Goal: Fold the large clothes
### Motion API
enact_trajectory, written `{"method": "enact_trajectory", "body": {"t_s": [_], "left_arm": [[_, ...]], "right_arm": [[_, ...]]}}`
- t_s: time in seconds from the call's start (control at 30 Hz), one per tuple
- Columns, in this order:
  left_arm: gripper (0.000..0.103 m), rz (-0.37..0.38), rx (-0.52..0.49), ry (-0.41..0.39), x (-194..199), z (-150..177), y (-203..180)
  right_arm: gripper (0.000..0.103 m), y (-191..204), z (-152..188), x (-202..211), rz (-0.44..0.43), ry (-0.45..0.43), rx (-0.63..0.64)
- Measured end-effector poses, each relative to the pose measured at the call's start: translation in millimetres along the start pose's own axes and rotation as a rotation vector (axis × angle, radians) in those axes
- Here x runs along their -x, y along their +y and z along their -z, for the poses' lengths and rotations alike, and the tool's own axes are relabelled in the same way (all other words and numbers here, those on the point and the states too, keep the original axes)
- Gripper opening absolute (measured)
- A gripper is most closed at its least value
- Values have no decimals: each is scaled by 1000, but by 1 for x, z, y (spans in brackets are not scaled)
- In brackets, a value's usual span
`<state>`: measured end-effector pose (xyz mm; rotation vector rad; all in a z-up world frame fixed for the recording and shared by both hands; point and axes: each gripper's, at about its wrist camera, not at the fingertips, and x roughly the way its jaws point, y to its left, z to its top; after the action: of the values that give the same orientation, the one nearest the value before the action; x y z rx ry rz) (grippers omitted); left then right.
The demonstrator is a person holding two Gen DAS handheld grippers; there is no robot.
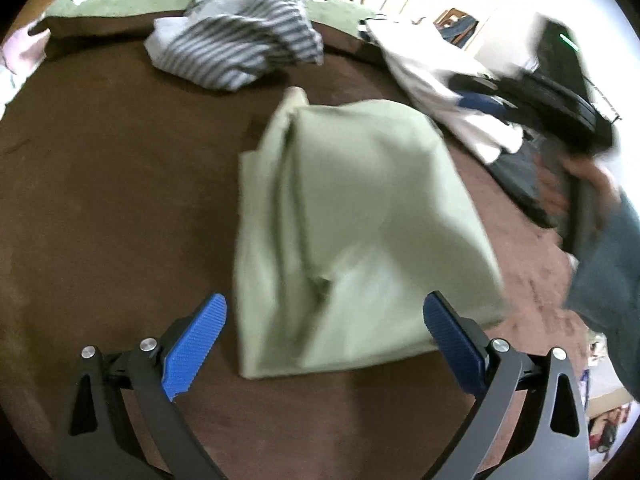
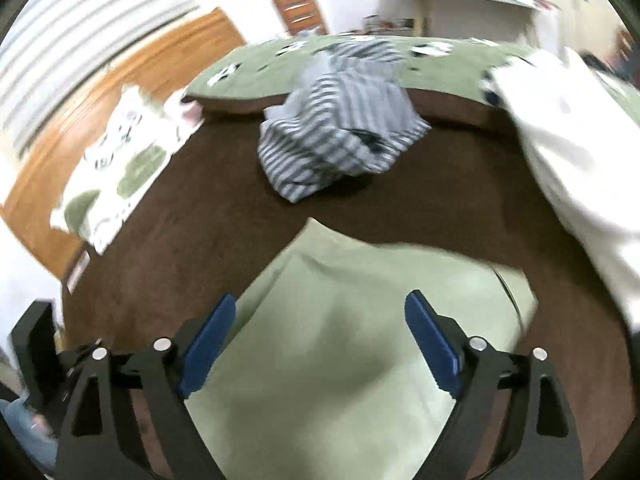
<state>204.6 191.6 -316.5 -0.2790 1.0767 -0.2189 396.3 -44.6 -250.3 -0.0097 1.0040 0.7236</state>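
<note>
Left wrist view: we found the folded green garment (image 1: 352,232) lying mid-surface on the brown bed cover (image 1: 112,184), soft and light. Left gripper (image 1: 324,336) and right gripper (image 2: 320,340) stood wide open, empty. We judged its folded edges the best hold.

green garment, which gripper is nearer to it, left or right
Right. The right gripper hangs open directly over the green garment; the left gripper sits open at its near edge, mostly over the brown bedcover.

A folded pale green garment (image 1: 352,232) lies mid-bed on a brown bedspread (image 1: 120,184). Left tongs (image 1: 325,342) gape empty above its near edge; striped clothes (image 1: 240,40) lie beyond.
</note>
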Motion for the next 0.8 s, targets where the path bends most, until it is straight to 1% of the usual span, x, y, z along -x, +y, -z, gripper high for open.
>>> {"method": "enact_trajectory", "body": {"t_s": [0.07, 0.17, 0.27, 0.4, 0.5, 0.6, 0.67, 0.8], "left_arm": [[97, -16, -5, -3, -3, -9, 9], [96, -7, 4, -12, -12, -23, 20], [96, 22, 46, -19, -28, -34, 28], [96, 39, 76, -7, -57, -47, 31], [96, 68, 91, 13, -73, -50, 31], [95, 64, 71, 39, -90, -51, 29], [95, 46, 65, 62, -102, -52, 31], [96, 74, 99, 100, -119, -48, 41]], "right_arm": [[87, -14, 17, 14, 4, 5, -59], [87, -33, 50, 24, 38, 35, -119], [87, -48, 80, 22, 57, 69, -190], [87, -63, 113, 19, 58, 76, -293], [87, -76, 134, 11, 21, 73, -392], [87, -84, 146, 1, -29, 72, -449], [87, -85, 149, -6, -55, 79, -465], [87, -88, 149, -18, -121, 76, -497]]}}
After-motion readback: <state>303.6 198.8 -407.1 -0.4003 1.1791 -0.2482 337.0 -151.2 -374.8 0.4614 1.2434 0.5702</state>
